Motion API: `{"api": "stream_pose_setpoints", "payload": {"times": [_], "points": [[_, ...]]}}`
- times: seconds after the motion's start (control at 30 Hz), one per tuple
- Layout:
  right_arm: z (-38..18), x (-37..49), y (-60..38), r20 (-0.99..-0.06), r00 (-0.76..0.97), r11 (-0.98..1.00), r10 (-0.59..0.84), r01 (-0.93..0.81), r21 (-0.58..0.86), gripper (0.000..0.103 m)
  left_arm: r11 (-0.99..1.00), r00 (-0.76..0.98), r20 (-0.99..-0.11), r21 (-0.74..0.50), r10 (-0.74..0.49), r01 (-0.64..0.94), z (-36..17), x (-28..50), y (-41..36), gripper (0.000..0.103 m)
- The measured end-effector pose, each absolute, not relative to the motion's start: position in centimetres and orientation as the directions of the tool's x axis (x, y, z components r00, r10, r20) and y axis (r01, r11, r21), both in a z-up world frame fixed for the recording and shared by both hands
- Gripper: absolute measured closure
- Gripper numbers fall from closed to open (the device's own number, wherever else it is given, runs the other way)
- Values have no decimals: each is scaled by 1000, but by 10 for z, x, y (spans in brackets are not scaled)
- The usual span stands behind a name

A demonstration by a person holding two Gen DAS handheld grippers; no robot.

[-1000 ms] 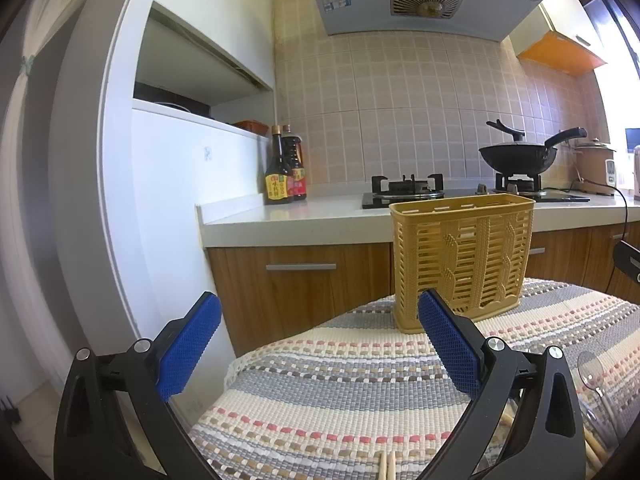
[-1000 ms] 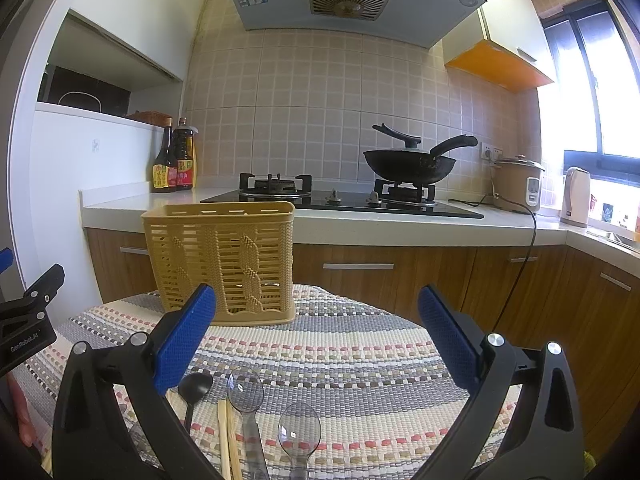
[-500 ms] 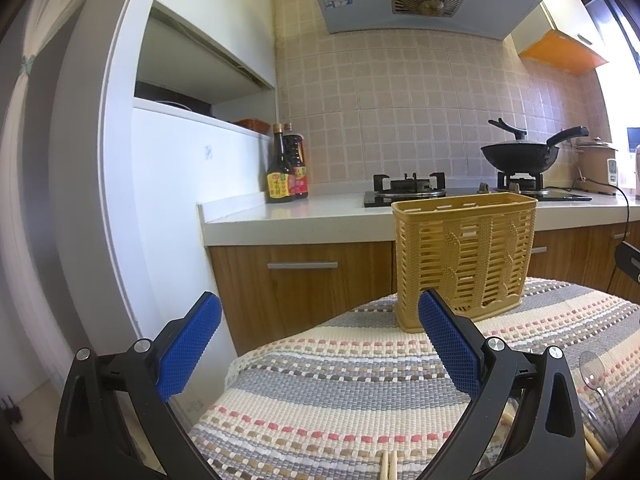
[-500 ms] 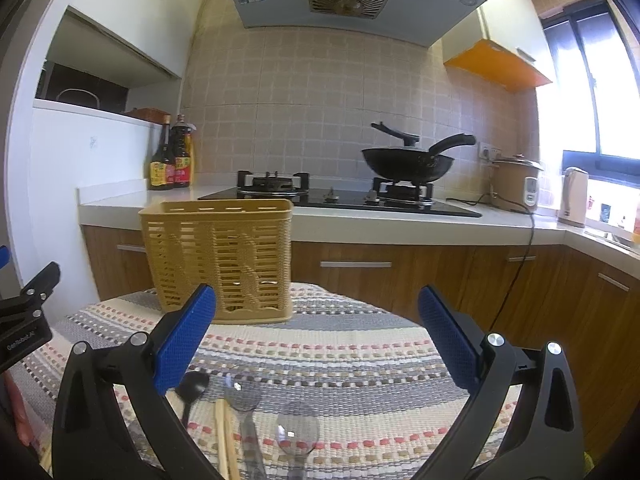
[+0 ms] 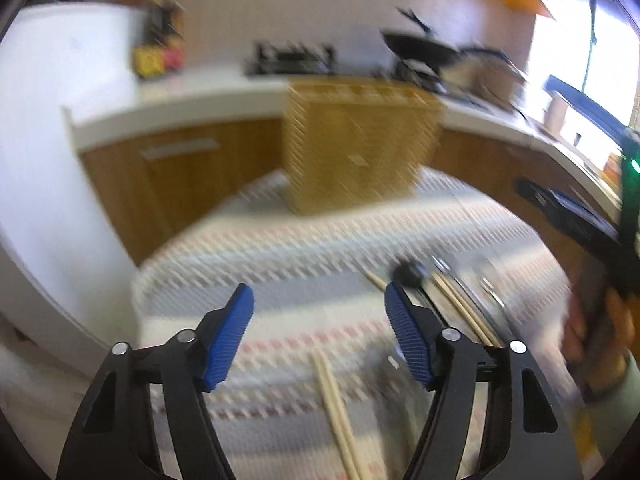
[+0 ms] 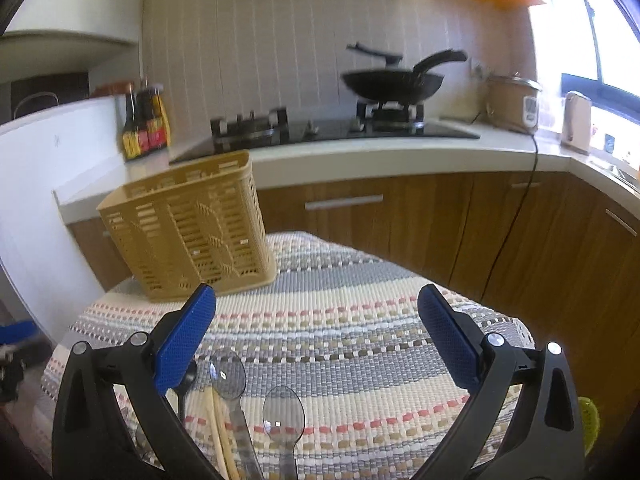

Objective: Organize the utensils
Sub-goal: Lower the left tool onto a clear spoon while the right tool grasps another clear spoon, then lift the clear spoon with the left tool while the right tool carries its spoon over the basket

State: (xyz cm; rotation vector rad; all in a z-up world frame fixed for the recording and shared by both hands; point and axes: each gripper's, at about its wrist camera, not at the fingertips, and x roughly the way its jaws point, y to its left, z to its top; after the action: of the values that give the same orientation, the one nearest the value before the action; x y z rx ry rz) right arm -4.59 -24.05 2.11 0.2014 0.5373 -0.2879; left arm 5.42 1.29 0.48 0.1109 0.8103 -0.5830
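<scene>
A yellow slotted utensil basket point(image 5: 356, 148) point(image 6: 188, 228) stands upright at the far side of the striped tablecloth point(image 6: 352, 340). My left gripper point(image 5: 318, 340) is open and empty above the cloth, over a pair of wooden chopsticks point(image 5: 336, 408). More chopsticks point(image 5: 460, 304) and a black spoon point(image 5: 408, 272) lie to its right; this view is blurred. My right gripper point(image 6: 316, 340) is open and empty above the cloth. Two clear plastic spoons point(image 6: 228, 372) point(image 6: 284, 416), chopsticks point(image 6: 218, 428) and a black spoon point(image 6: 188, 376) lie under its left finger.
The kitchen counter point(image 6: 360, 156) runs behind the table, with a hob, a black wok point(image 6: 392, 84), sauce bottles point(image 6: 146, 124), a rice cooker point(image 6: 512, 100) and a kettle point(image 6: 576, 120). The right gripper's body and hand point(image 5: 592, 280) show at the left view's right edge.
Both grippers have tipped downwards toward the table, the left one fast and swinging right, so the utensils on the cloth come into its view. Both stay open.
</scene>
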Motion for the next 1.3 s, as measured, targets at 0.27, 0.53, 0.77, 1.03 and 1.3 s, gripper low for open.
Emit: {"api": "stream_pose_setpoints", "payload": {"times": [0.27,0.53,0.77,1.03,1.3], "points": [[18,-23,-226,-702,706,981,-86,181,62,39,716,81,-877,-330,-473,615,-50,53,-20,55],[-1,-20,-221,-813,582,993,7,92,74,57,743,-26,-913,-348,-408,571,-97,60,-42,71],[-22,-15,-233,-901,413,982,132,67,175,65,753,-23,-905,-368,-425,546,-109,63,-45,93],[-56,-10,-233,-954,232,975,190,67,210,75,763,-1,-865,-442,-501,471,-87,85,-15,92],[-60,-8,-208,-981,182,997,64,27,70,85,775,96,-851,-417,-516,475,-63,102,5,93]]}}
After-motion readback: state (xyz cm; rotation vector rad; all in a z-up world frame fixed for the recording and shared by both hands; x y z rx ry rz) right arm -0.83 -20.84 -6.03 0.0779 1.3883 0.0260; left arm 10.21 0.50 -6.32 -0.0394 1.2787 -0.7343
